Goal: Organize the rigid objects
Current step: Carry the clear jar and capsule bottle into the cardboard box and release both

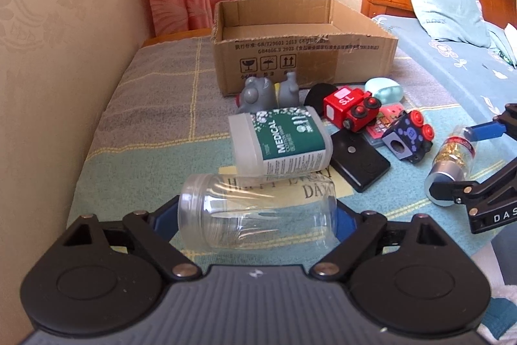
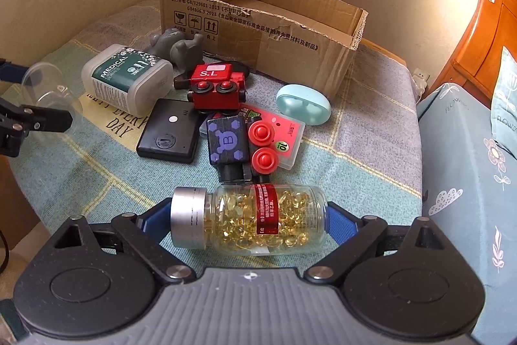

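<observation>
Clear jar in left tool

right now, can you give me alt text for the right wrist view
The right claw clamps a capsule bottle lying on its side, one blue pad at its silver cap and one at its base. Beyond it on the patterned cloth lie toy train cars, a black device and a medical tub, before an open cardboard box.

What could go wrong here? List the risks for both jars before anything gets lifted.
1. The left gripper spans the empty clear jar end to end; smooth and round, it may slip or roll out.
2. The right gripper spans the capsule jar from cap to base; it looks heavier and might tilt free.
3. The cardboard box sits beyond the clutter; a dropped jar could hit the toys.
</observation>
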`<state>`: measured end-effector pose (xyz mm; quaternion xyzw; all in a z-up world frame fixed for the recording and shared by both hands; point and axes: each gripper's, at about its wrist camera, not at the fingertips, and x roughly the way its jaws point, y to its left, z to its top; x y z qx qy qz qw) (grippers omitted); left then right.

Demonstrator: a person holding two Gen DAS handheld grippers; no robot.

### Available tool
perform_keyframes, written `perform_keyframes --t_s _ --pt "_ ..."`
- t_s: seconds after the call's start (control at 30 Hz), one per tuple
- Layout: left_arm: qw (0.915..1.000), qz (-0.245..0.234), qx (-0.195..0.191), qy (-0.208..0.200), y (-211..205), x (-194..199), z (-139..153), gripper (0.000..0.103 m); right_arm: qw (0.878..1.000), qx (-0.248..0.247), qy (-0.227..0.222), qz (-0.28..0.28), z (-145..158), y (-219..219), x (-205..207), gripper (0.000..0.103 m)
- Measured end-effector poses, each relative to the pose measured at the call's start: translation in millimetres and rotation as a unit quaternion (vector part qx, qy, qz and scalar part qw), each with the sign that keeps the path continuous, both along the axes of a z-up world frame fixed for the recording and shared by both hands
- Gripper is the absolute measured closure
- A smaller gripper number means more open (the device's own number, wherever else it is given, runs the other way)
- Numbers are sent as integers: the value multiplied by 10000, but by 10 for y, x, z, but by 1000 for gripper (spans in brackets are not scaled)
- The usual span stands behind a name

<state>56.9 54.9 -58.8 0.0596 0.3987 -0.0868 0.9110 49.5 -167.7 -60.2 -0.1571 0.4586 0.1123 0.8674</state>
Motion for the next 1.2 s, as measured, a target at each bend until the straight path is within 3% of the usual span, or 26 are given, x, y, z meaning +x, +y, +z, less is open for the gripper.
perform_keyframes --t_s 0.33,0.67,0.87,1.03,1.2 --pt "9987 -447 21 -245 -58 310 436 13 9997 215 -94 113 363 -71 150 5" --pt "9924 -908 121 -827 -417 1231 932 13 9960 600 -653 126 878 -228 701 5" --pt "9932 -880 139 -752 -647 2020 919 13 9945 625 -837 56 1001 -309 1132 5" --pt "9938 -605 289 -892 -727 2509 742 11 9943 640 -854 -64 999 -365 1392 5" --pt "9949 -376 387 -854 -684 2644 590 10 9946 648 -800 -139 965 -360 1568 5"
